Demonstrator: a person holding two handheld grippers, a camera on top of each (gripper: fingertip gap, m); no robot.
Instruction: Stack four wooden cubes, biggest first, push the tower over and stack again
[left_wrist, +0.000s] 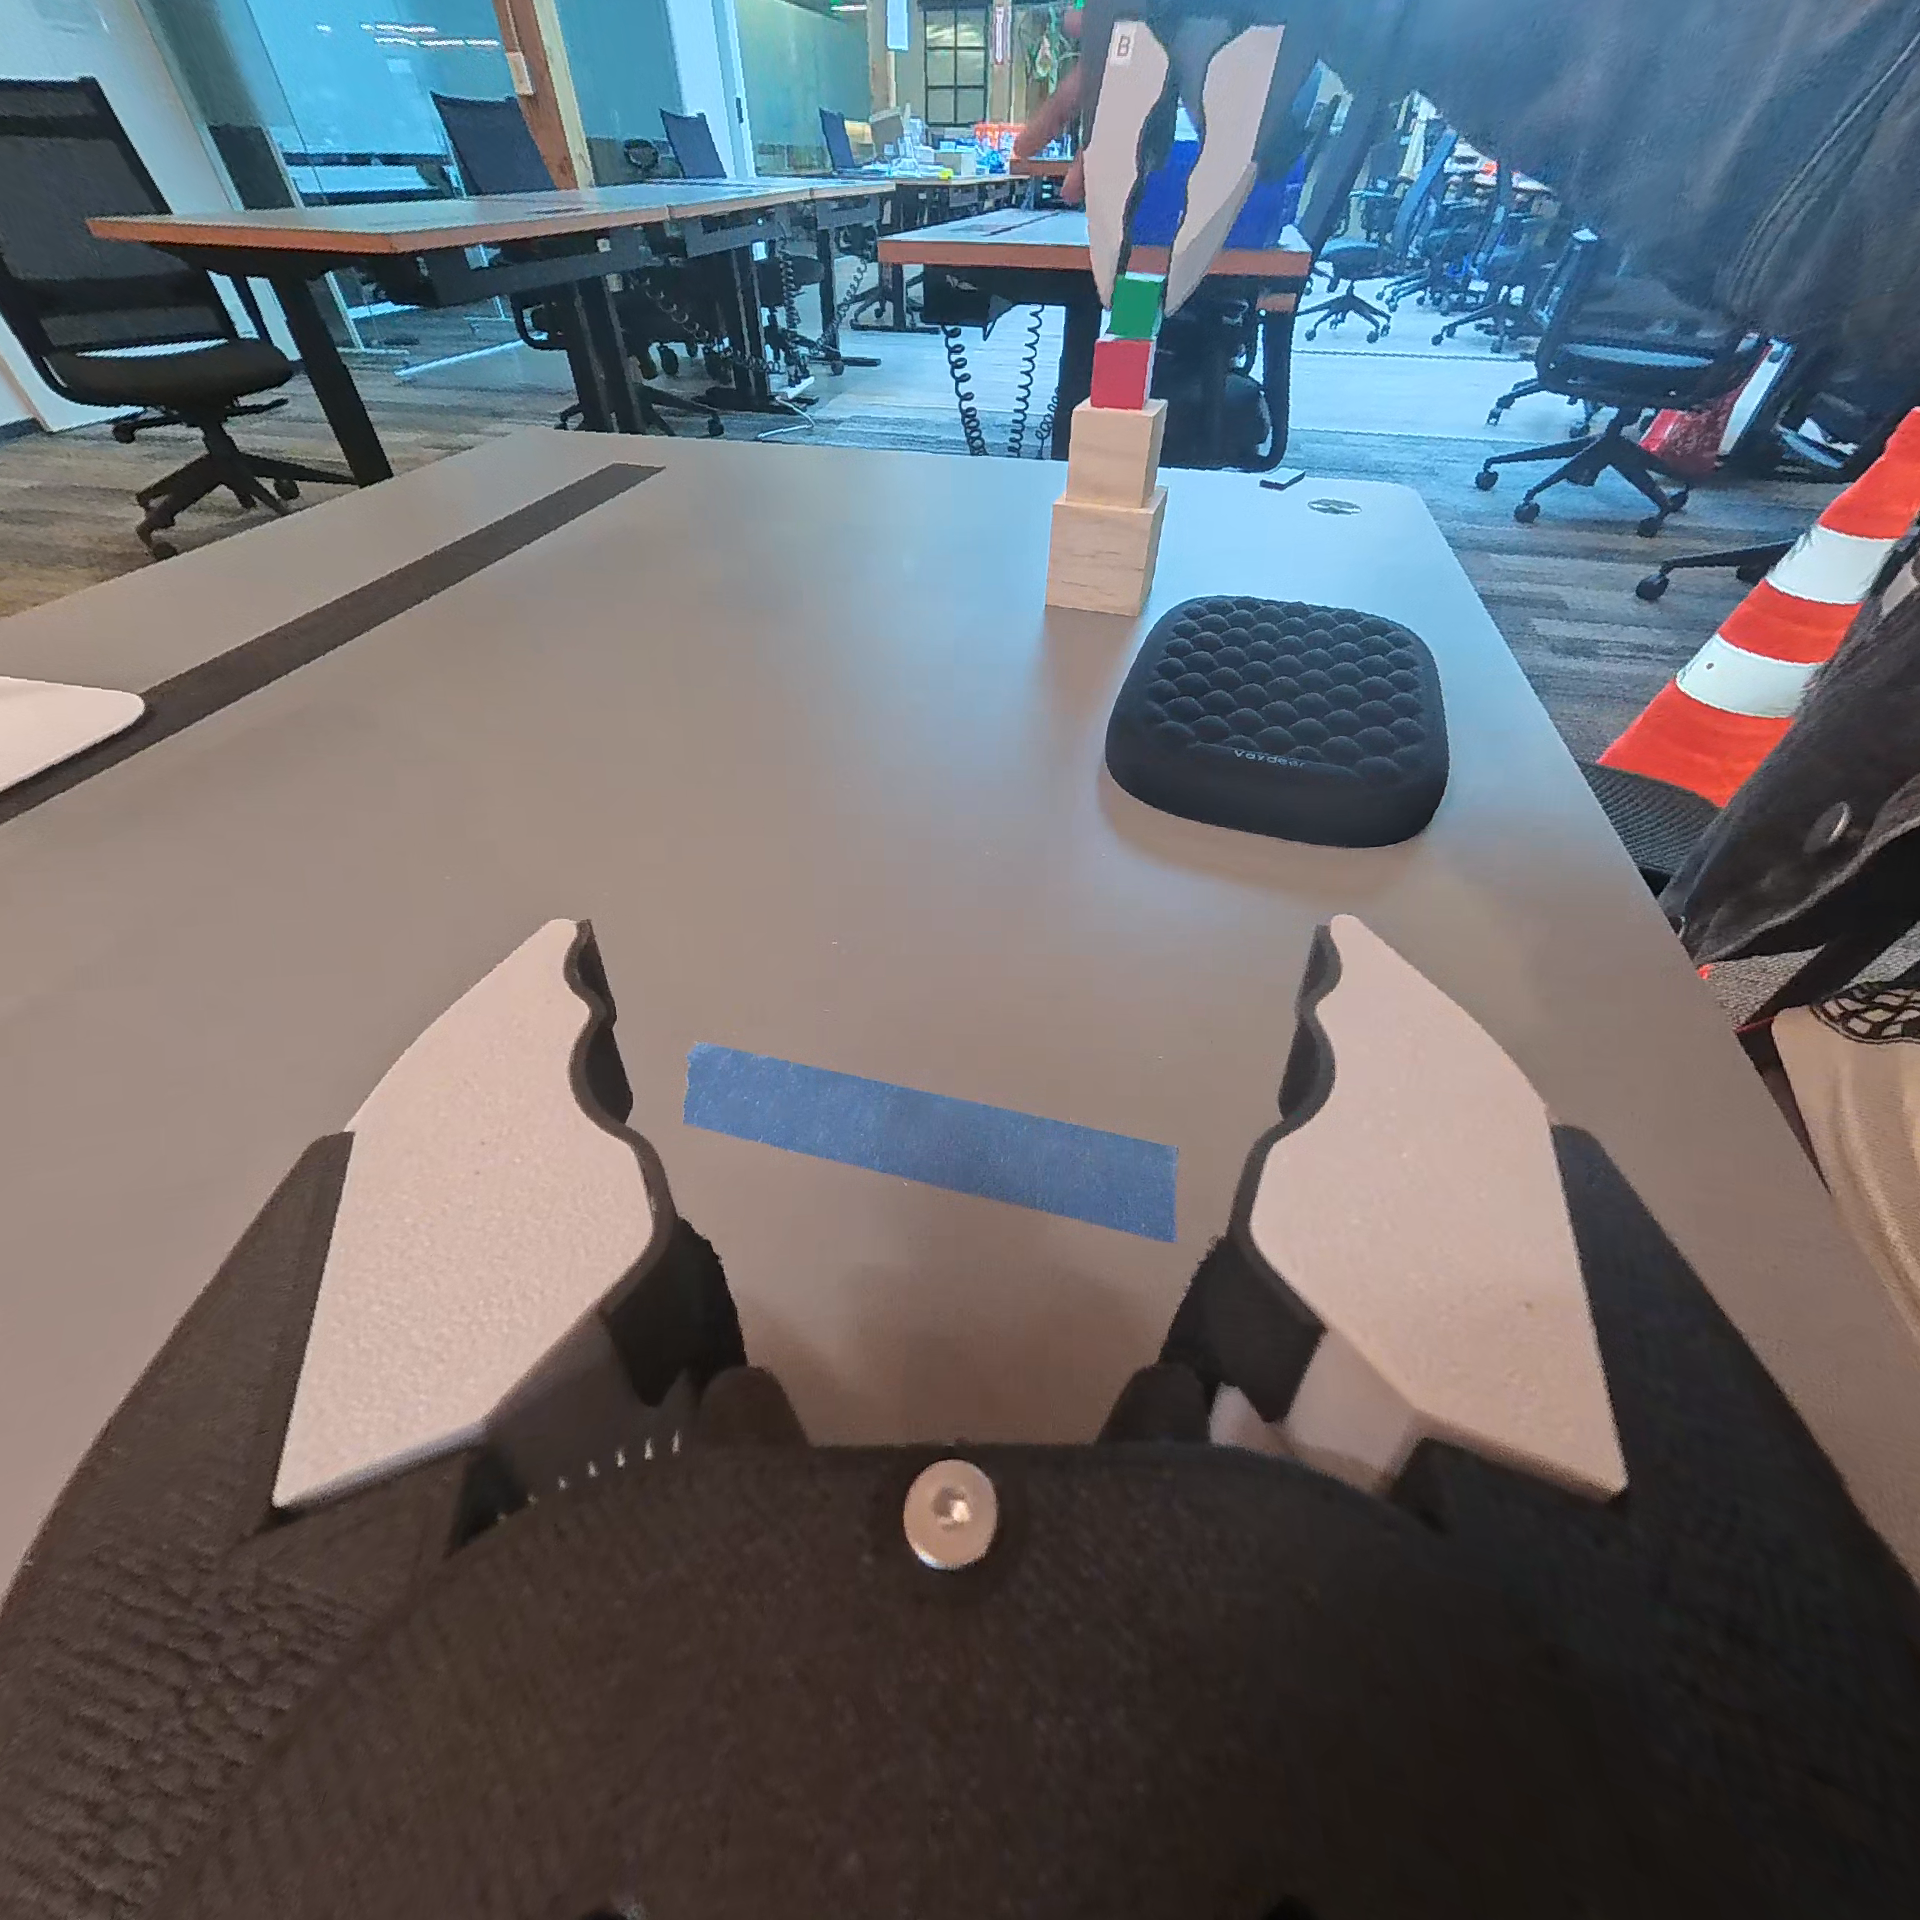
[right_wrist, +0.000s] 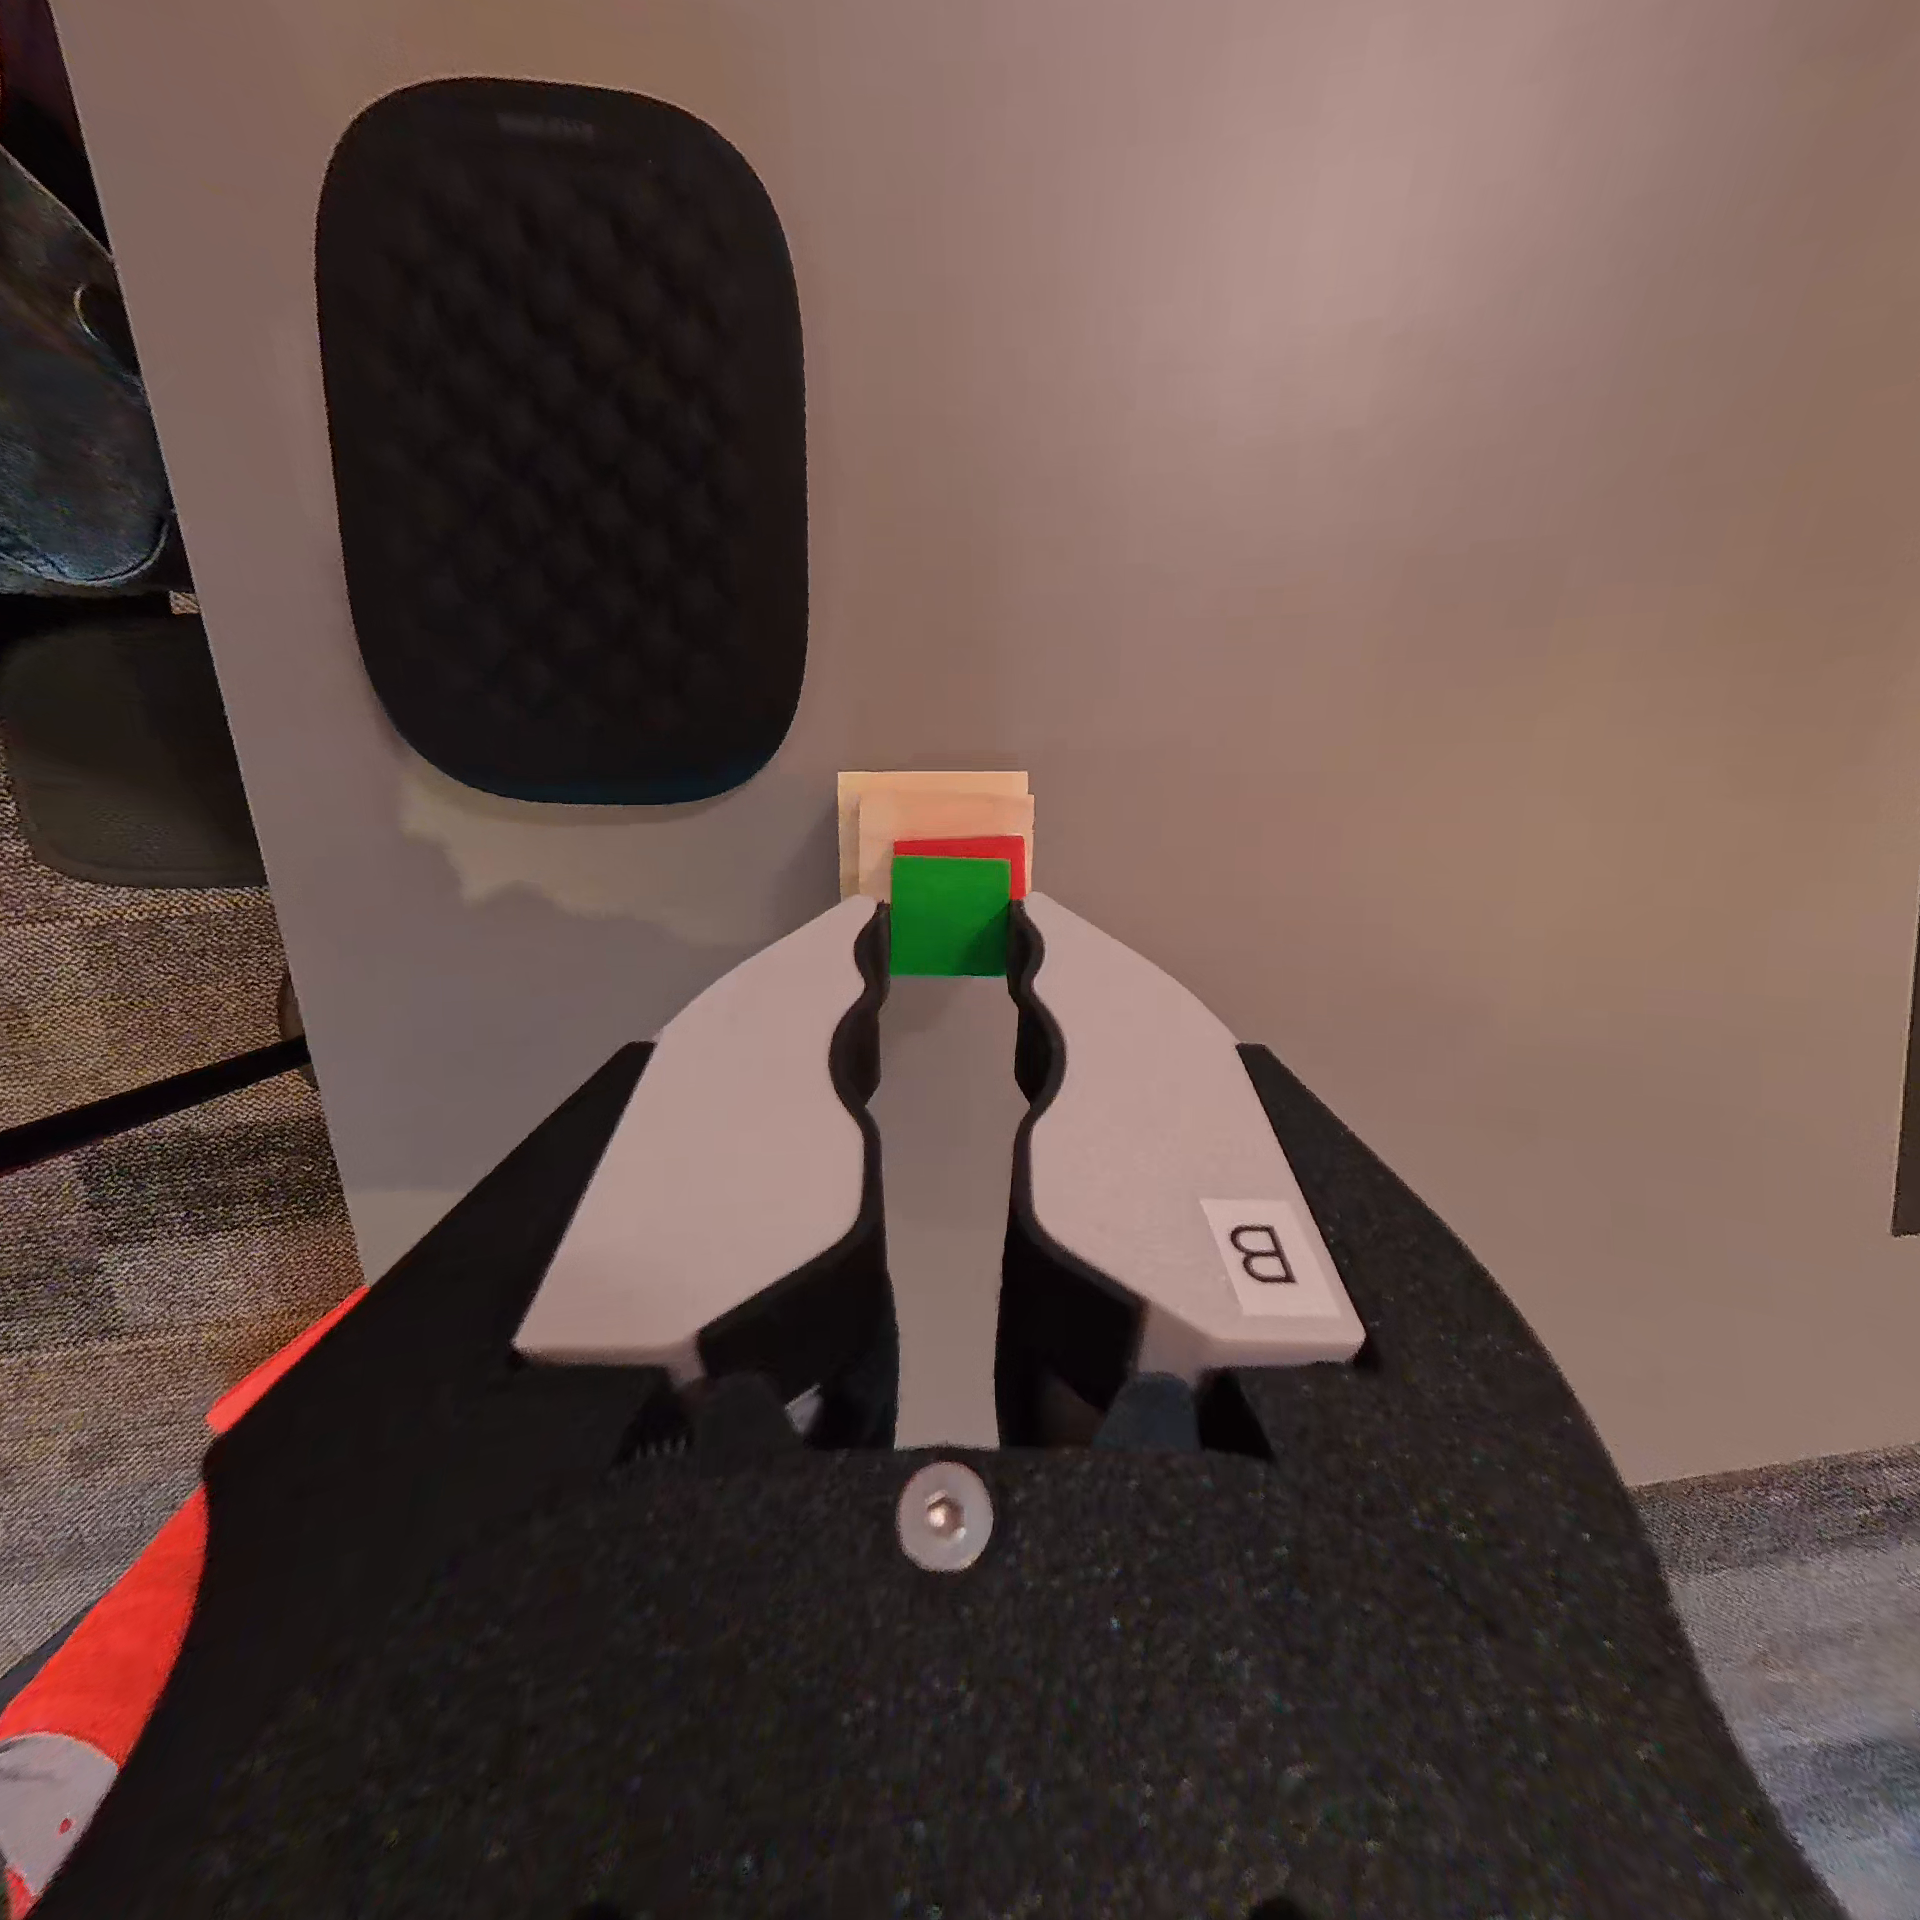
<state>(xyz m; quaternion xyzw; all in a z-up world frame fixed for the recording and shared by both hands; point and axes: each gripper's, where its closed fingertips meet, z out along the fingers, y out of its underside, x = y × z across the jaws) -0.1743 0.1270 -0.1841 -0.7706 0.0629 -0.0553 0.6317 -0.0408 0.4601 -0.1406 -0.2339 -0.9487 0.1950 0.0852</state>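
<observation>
A tower of cubes stands on the grey table (left_wrist: 727, 675): a large plain wooden cube (left_wrist: 1101, 556) at the bottom, a smaller plain one (left_wrist: 1117, 452) on it, a red cube (left_wrist: 1122, 374) above, and a small green cube (left_wrist: 1135, 307) on top. My right gripper (right_wrist: 950, 914) points straight down over the tower and is shut on the green cube (right_wrist: 950, 914); both pads press its sides. It also shows in the left wrist view (left_wrist: 1138, 286). The red cube (right_wrist: 961, 847) and the wooden cubes (right_wrist: 935, 800) peek out below. My left gripper (left_wrist: 956, 935) is wide open and empty, low over the near table.
A black padded rest (left_wrist: 1278, 717) lies right of the tower and also shows in the right wrist view (right_wrist: 561, 436). A strip of blue tape (left_wrist: 930, 1138) lies between my left fingers. An orange and white cone (left_wrist: 1787, 623) stands off the table's right edge. Office desks and chairs fill the background.
</observation>
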